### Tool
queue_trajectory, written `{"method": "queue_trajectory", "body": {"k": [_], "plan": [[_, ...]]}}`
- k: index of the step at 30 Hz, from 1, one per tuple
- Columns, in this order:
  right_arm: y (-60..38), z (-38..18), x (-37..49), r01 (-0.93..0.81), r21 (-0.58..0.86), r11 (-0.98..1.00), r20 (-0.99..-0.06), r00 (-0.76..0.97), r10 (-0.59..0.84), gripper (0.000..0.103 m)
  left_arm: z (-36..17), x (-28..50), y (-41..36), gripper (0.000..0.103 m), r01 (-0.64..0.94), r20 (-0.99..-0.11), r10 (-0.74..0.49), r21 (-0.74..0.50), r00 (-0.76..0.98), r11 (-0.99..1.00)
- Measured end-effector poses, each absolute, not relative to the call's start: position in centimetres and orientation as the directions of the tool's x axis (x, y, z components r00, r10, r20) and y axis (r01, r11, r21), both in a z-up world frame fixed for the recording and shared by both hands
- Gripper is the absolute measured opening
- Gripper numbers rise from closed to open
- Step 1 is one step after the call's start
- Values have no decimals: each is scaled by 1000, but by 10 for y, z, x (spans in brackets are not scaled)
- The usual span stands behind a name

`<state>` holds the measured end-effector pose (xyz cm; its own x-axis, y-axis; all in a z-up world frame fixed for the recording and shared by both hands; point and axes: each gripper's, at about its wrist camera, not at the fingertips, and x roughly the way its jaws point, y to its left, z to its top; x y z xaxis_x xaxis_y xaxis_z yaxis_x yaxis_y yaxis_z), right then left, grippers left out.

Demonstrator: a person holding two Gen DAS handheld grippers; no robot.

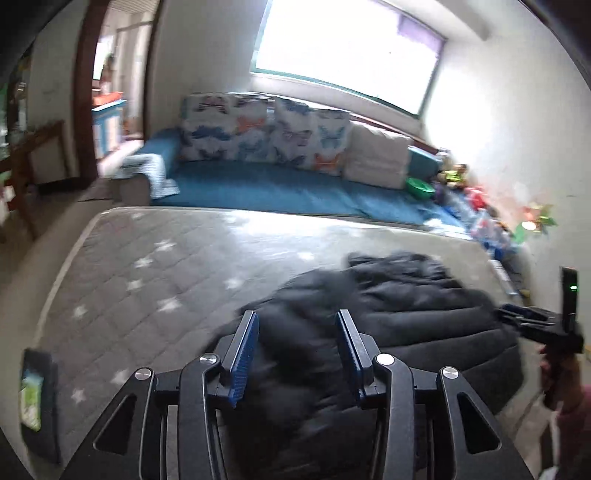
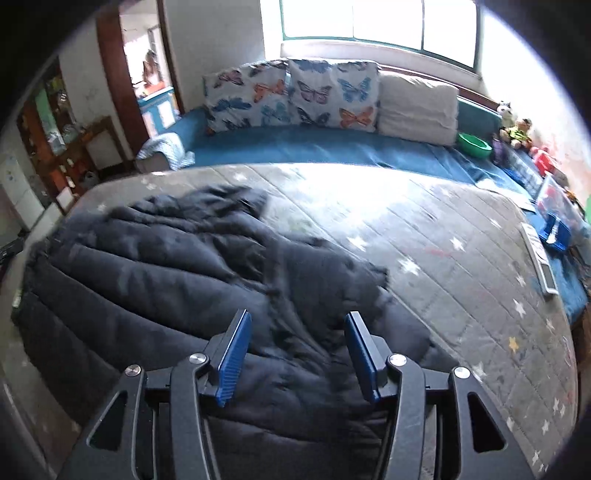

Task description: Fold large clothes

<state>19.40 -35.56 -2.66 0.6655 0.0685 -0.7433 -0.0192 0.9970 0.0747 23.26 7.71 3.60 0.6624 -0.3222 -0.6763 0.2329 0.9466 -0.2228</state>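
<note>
two grippers hang over a grey star-printed mattress, both pointing down at a dark quilted puffer jacket spread across its near side. the left gripper has its blue pads apart with nothing pinched between them; the jacket shows below the gap. the right gripper also stands with its jaws parted over the jacket's near part, and the pads seem clear of the fabric, though blur makes that hard to be sure of. in the left wrist view the right gripper appears by the mattress's right edge, held in a hand. beyond the mattress's far edge lies a blue bed with butterfly cushions under a bright window.
</note>
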Motion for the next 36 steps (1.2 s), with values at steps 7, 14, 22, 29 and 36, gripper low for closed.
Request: {"method": "queue_trajectory", "body": {"k": [7, 14, 22, 29, 36], "plan": [[-329, -29, 224, -96, 92, 991, -743, 656, 133, 57, 25, 294, 21, 46, 310, -739, -400, -266, 543, 913], [-342, -58, 251, -57, 106, 993, -780, 615, 119, 57, -16, 341, 26, 43, 223, -795, -373, -301, 478, 927], [-348, -72, 259, -51, 144, 988, -799, 583, 147, 57, -55, 360, 50, 43, 153, -811, -366, -333, 457, 930], [-343, -75, 259, -53, 102, 993, -803, 586, 113, 57, -58, 359, 41, 48, 135, -832, -295, -263, 470, 955], [-344, -52, 238, -61, 77, 995, -784, 613, 98, 57, -21, 331, 48, 48, 152, -779, -286, -243, 557, 958]]}}
